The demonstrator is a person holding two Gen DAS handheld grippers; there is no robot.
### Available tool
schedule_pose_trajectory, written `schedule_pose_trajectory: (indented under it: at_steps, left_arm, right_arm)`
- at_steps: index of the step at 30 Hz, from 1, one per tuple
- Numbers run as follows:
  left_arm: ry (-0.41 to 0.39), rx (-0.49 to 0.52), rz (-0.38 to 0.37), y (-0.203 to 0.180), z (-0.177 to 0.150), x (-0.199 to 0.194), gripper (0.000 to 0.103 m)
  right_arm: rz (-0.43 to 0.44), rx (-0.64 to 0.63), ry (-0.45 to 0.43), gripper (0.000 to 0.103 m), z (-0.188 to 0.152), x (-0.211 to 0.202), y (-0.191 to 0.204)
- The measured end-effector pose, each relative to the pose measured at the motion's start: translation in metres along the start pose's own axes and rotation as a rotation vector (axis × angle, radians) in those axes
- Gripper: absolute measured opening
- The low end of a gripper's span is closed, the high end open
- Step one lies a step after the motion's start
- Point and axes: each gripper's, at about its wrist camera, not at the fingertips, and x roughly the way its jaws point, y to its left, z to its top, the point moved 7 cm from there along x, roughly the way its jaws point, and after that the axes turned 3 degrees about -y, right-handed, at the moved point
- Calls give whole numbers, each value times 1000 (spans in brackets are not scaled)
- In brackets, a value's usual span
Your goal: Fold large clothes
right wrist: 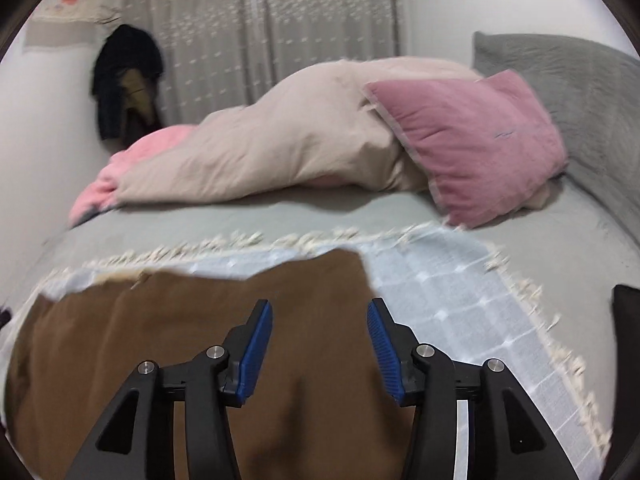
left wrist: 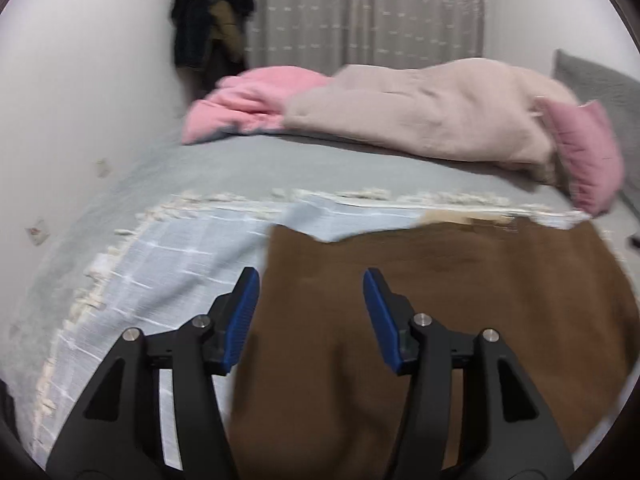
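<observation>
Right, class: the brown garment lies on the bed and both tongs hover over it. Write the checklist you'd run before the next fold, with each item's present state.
1. Left tongs open, nothing held: ok.
2. Right tongs open, nothing held: ok.
3. Brown garment lying on the pale checked cloth: ok.
4. Garment fully smooth: cannot tell, the pictures are blurred.
5. Pink pillow and beige duvet off the garment: ok.
6. Garment's near edge in view: not ok.

bare grey sheet [right wrist: 248, 216] runs open between the brown garment [right wrist: 200, 320] and the duvet [right wrist: 272, 140]. the duvet, pink pillow [right wrist: 472, 140] and grey cushion [right wrist: 580, 92] block the far side.
</observation>
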Motion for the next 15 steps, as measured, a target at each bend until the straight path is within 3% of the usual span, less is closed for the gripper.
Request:
schedule_pose_trajectory:
  at_steps: [5,8,9,10,11,15]
  left_arm:
    - [95,24,-151,-65,-36,1,61]
    - [225,72,-110,-64,-79,27,59]
    - [246,100,-79,-52,-90,35,45]
    - [248,119,-64,-37,-96,39,21]
    - [246,118,-39,-22,-97,38,13]
    - [251,65,86,41,-89,25,12]
  right_arm:
    - [177,-73,107,50,-56,-8,75]
    - [173,-144,166,50,-93,1,92]
    - [127,-178,194,50,-106,7,83]
    - [90,-190,200,50,-113,10,71]
    - [56,-179,192,50,-116,11,51]
    - [-176,25,212,50,-115,-3,-73]
